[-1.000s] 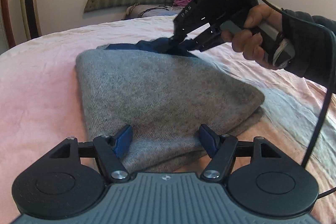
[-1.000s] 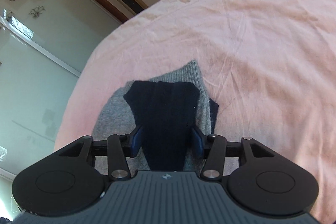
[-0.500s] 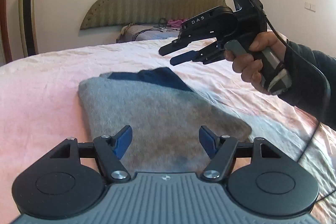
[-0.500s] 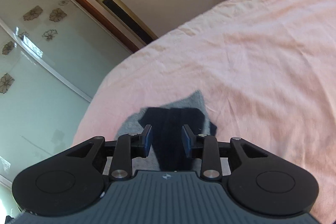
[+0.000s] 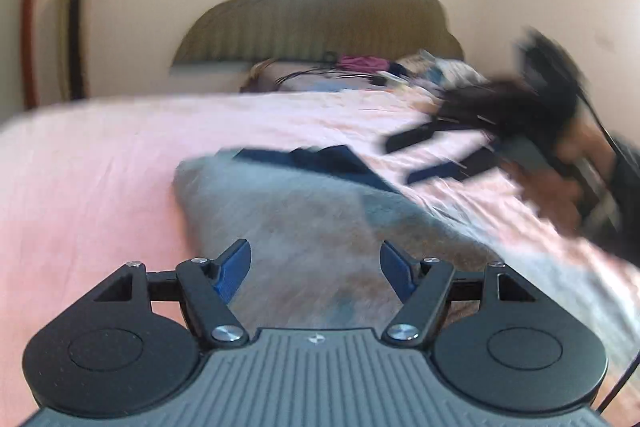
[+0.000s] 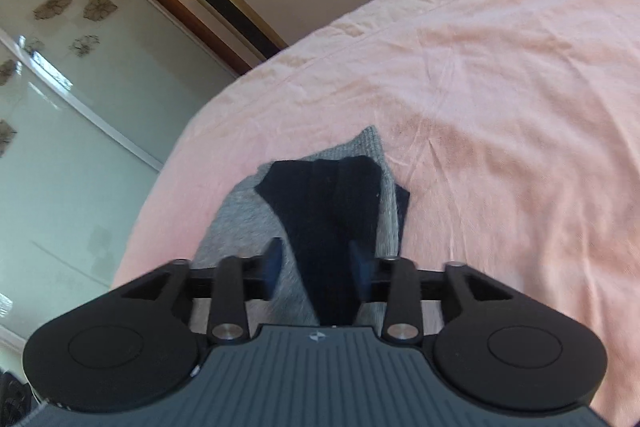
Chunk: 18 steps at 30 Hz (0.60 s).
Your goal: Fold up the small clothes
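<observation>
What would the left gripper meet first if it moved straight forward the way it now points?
Probably the folded grey knitted garment: it fills the space between the open blue-padded fingers of the left gripper and just ahead. The picture is blurred, so I cannot tell how high the gripper is above it.

Grey knit garment (image 5: 304,211); navy cloth (image 6: 328,203) on top; pink bedsheet (image 6: 500,67); tongs pads (image 5: 234,267) blue

A grey knit garment (image 5: 304,223) lies folded flat on the pink bed (image 5: 100,163), its edges fairly straight. A dark navy piece (image 6: 332,211), ribbed and tapering to one end, lies flat on top of the grey's far part, one navy corner (image 6: 402,203) poking past the grey edge.
</observation>
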{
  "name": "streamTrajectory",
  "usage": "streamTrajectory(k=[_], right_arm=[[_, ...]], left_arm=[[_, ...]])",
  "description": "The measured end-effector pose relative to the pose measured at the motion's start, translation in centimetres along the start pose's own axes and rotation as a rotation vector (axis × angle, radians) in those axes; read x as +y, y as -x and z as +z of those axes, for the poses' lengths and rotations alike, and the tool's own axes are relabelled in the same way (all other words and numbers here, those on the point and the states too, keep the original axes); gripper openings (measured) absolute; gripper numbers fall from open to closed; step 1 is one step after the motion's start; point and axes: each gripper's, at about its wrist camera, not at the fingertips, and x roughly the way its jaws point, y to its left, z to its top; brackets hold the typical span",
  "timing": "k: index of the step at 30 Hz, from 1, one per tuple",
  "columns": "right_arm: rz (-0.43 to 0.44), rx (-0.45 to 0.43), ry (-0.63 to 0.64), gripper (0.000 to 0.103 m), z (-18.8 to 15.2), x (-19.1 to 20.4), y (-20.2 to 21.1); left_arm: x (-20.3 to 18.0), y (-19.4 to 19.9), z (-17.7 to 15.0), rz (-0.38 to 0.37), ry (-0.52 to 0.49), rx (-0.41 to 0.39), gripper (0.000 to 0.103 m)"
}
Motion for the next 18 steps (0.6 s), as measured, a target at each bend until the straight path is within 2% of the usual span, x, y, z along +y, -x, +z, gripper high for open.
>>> streamTrajectory(k=[1, 4, 6, 8, 9, 10, 11, 12, 13, 15, 18], right_arm=[[0.025, 0.009, -0.008, 0.072, -1.0, -0.3, 1.4], [0.044, 0.085, -0.049, 0.07, -4.0, -1.7, 3.5], [0.028, 0.145, -0.067, 0.067, -5.9, -2.4, 3.5], [0.068, 0.161, -0.086, 0.063, -7.3, -2.5, 3.6], [0.087, 0.174, -0.114, 0.057, -7.5, -2.5, 3.4], [0.102, 0.195, -0.132, 0.043, -7.6, -2.5, 3.0], [0.098, 0.23, -0.13, 0.036, -7.9, -2.3, 2.4], [0.093, 0.235, -0.111, 0.028, -8.2, -2.0, 2.0], [0.088, 0.234, -0.102, 0.021, -8.4, -1.9, 2.0], [0.095, 0.225, -0.095, 0.02, -8.3, -1.8, 2.3], [0.103, 0.207, -0.01, 0.018, -8.6, -0.5, 3.9]], left_arm=[[1.5, 0.0, -0.2, -0.011, 0.102, 0.035, 0.071], [5.7, -1.0, -1.6, -0.069, 0.42, 0.132, 0.07], [7.3, -1.8, -2.4, -0.172, 0.588, 0.154, 0.07], [8.0, -3.2, -2.9, -0.269, 0.706, 0.181, 0.07], [8.0, -3.6, -2.8, -0.273, 0.72, 0.181, 0.067], [7.9, -4.0, -2.6, -0.267, 0.716, 0.197, 0.052], [7.8, -4.5, -2.7, -0.247, 0.716, 0.229, 0.038], [7.7, -4.8, -2.7, -0.215, 0.717, 0.267, 0.016], [7.9, -4.9, -2.8, -0.212, 0.718, 0.267, 0.015], [7.1, -3.5, -2.3, -0.196, 0.668, 0.25, 0.013], [6.1, -1.2, -2.1, -0.212, 0.594, 0.237, 0.013]])
